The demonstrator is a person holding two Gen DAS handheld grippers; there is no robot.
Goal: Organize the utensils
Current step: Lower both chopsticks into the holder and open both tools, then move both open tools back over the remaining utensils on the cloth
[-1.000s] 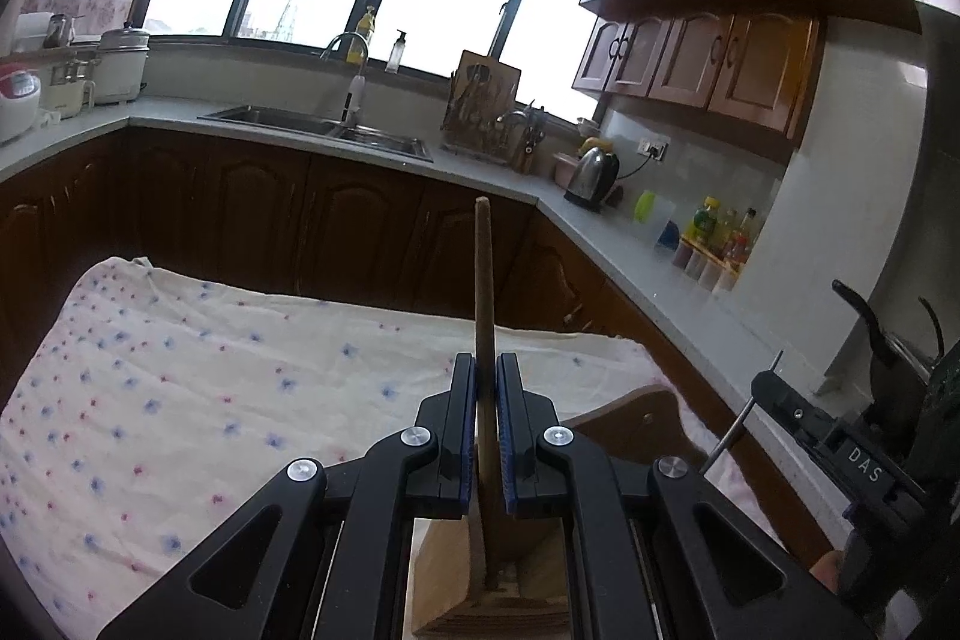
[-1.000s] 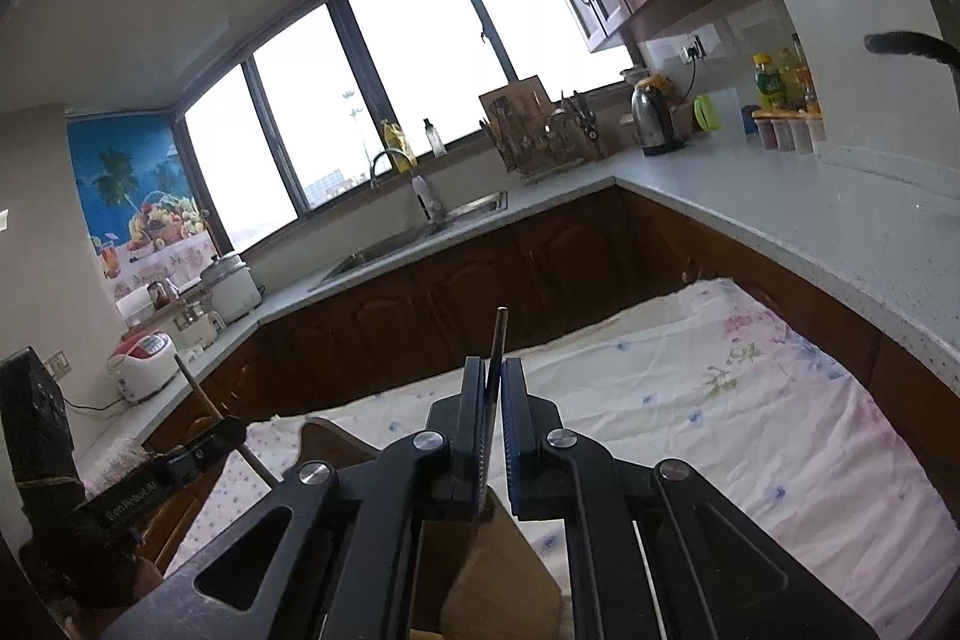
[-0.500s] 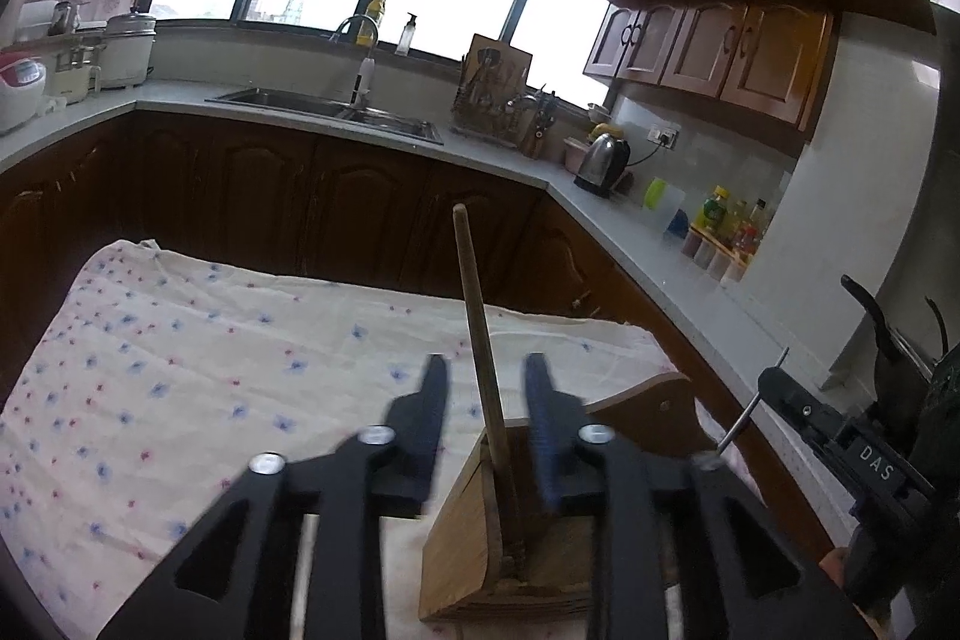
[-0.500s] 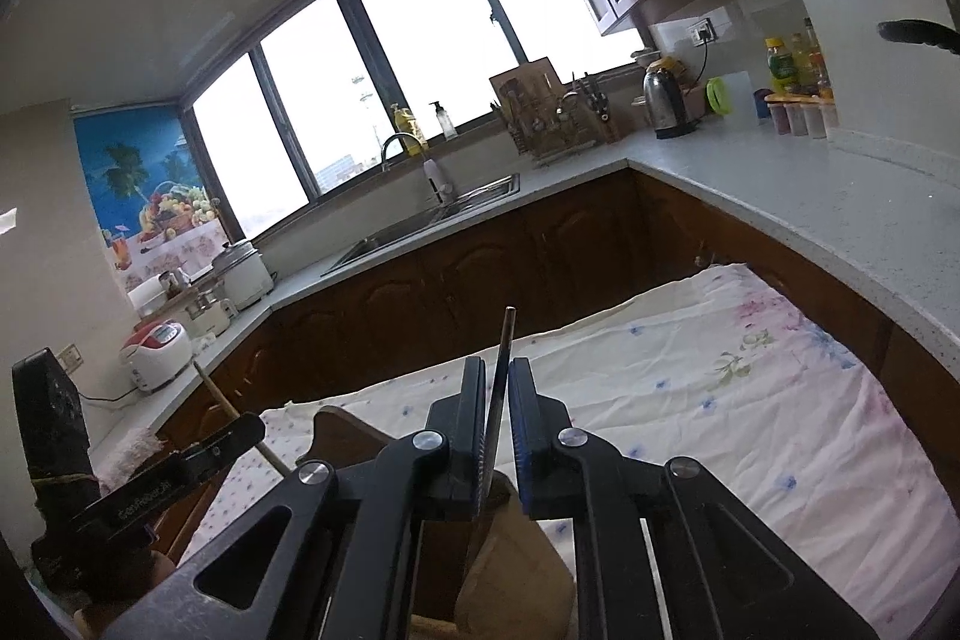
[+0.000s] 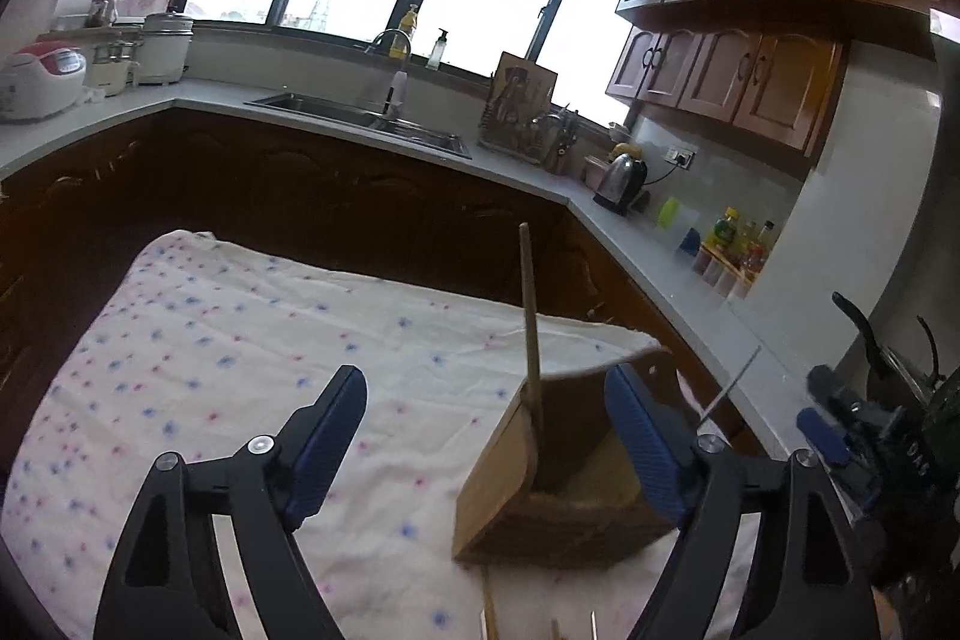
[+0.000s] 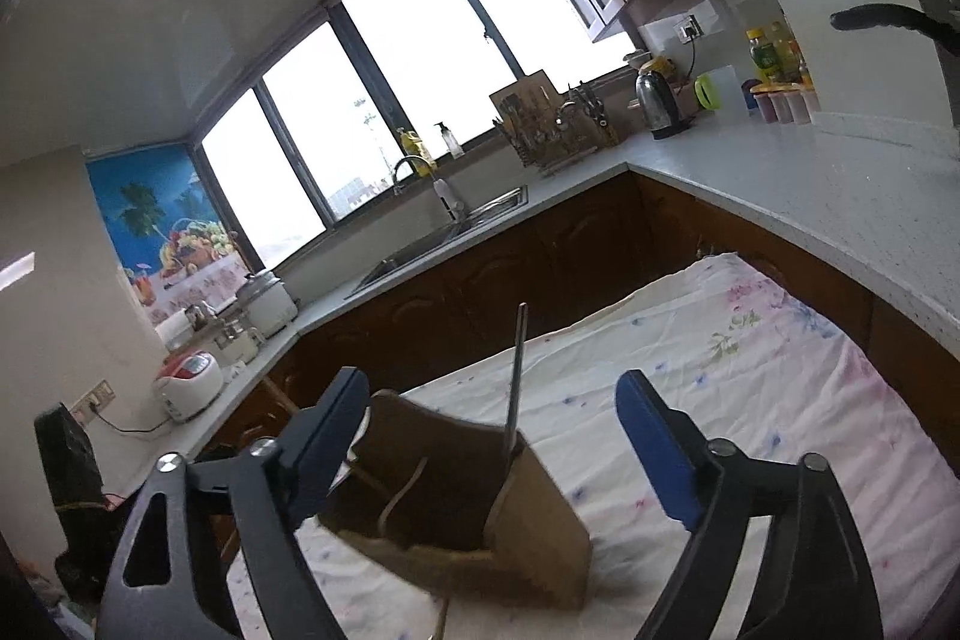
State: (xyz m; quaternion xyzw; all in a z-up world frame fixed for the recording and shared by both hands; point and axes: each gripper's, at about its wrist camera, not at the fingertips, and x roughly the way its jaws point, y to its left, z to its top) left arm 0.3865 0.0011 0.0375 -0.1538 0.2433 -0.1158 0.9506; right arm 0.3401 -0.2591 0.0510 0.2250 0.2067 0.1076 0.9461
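Release step, both sides at once. Left gripper (image 5: 486, 436) has its fingers wide and opening; the wooden utensil (image 5: 531, 340) stands between them, untouched, upright with a slight lean, its lower end down inside the wooden holder (image 5: 540, 496). Right gripper (image 6: 492, 436) is the same: fingers wide and opening, nothing pressed, with the thin metal utensil (image 6: 516, 376) standing free between them in the holder (image 6: 528, 520) at its right wall.

The holder sits on the floral cloth (image 5: 240, 352) that covers the counter, toward the counter's right edge as the left wrist view shows it and close to the near edge. A few more thin sticks (image 5: 489, 610) poke in at the bottom of the left wrist view; what they are can't be told.

To finish this well:
- Get the fingers fully clear of both handles before pulling off.
- Back out straight along the fingers or lift up, with no sideways sweep. The right finger of the left gripper sits right by the holder's raised back wall, so a swing could knock it.
- Both utensils only lean on the walls, so a brush would probably tip them or shift the light holder on the loose cloth.
- Keep the two grippers apart while retreating; they are close over the same holder.
- Then go for whatever utensils remain at the near edge.
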